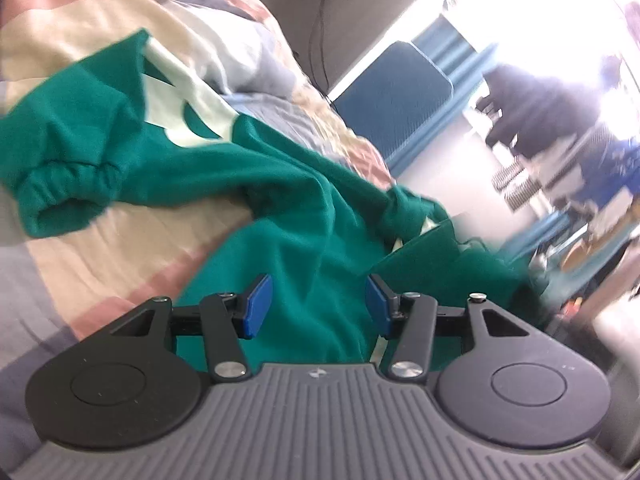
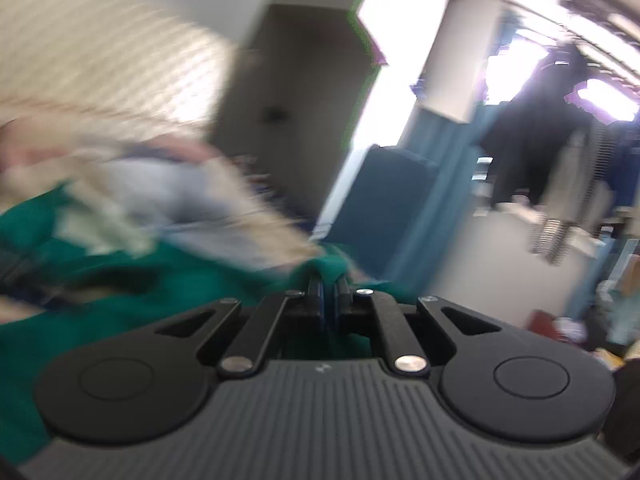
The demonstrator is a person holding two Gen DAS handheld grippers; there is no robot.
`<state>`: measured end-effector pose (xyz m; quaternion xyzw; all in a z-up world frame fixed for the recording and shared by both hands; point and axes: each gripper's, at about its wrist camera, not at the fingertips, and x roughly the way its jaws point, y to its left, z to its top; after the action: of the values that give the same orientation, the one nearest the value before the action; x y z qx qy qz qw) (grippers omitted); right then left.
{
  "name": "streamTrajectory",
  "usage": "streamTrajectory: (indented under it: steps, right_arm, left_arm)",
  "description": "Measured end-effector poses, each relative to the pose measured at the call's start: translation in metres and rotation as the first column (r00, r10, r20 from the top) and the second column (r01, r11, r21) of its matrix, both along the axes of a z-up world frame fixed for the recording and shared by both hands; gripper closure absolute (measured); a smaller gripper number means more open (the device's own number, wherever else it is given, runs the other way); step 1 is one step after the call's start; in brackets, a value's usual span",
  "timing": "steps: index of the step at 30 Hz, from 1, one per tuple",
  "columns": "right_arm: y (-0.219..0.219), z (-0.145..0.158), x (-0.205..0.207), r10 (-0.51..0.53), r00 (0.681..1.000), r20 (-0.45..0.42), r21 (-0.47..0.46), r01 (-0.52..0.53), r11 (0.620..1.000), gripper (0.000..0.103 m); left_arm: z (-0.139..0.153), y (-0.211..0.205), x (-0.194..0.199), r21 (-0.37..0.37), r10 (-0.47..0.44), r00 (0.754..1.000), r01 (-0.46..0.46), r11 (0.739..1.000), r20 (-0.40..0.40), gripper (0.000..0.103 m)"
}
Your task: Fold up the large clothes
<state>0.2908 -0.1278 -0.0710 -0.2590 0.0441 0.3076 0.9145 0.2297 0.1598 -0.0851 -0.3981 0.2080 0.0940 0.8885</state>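
Observation:
A green sweatshirt (image 1: 280,200) with a pale printed patch lies crumpled on a bed, its ribbed cuff at the left. My left gripper (image 1: 318,304) hovers over the green fabric with its blue pads (image 1: 258,306) apart and nothing pinched between them. In the blurred right wrist view, my right gripper (image 2: 329,286) is shut on a fold of the green sweatshirt (image 2: 332,266), which bunches up just beyond the fingertips. More green cloth (image 2: 80,260) trails to the left.
The striped pastel bedspread (image 1: 100,256) covers the bed. A blue padded headboard panel (image 1: 394,92) and blue curtains stand at the far side. A person in dark clothes (image 1: 532,108) stands by a cluttered desk at the right. A cable hangs on the wall (image 1: 320,32).

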Motion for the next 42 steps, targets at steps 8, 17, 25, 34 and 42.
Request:
streamTrajectory:
  steps: [8,17,25,34,42]
  right_arm:
    - [0.016,-0.066,-0.066,0.133,0.959,-0.249,-0.03,-0.145,0.989,0.093]
    - [-0.068,-0.041,-0.051,0.044,0.834,-0.55,0.168,0.059,0.984,0.044]
    - [-0.165,-0.019,-0.029,-0.13,0.785,-0.606,0.359,0.416,0.835,0.044]
    - [-0.245,-0.063,0.053,-0.095,0.664,-0.741,0.507,0.647,0.569,0.041]
    - [-0.258,-0.09,0.096,-0.059,0.63,-0.774,0.534,0.7,0.474,0.042]
  left_arm:
    - [0.0,0.028,-0.015,-0.048,0.04,0.999,-0.039,0.998,0.022,0.045]
    - [0.0,-0.009,0.0,0.07,-0.1,0.995,0.101,0.992,-0.014,0.045]
    - [0.018,-0.062,0.01,0.207,-0.264,0.965,0.258,0.944,-0.003,0.045]
    - [0.057,-0.17,0.113,0.334,-0.465,0.881,0.465,0.82,-0.084,0.045]
    - [0.047,-0.264,0.252,0.328,-0.618,0.765,0.639,0.696,-0.18,0.044]
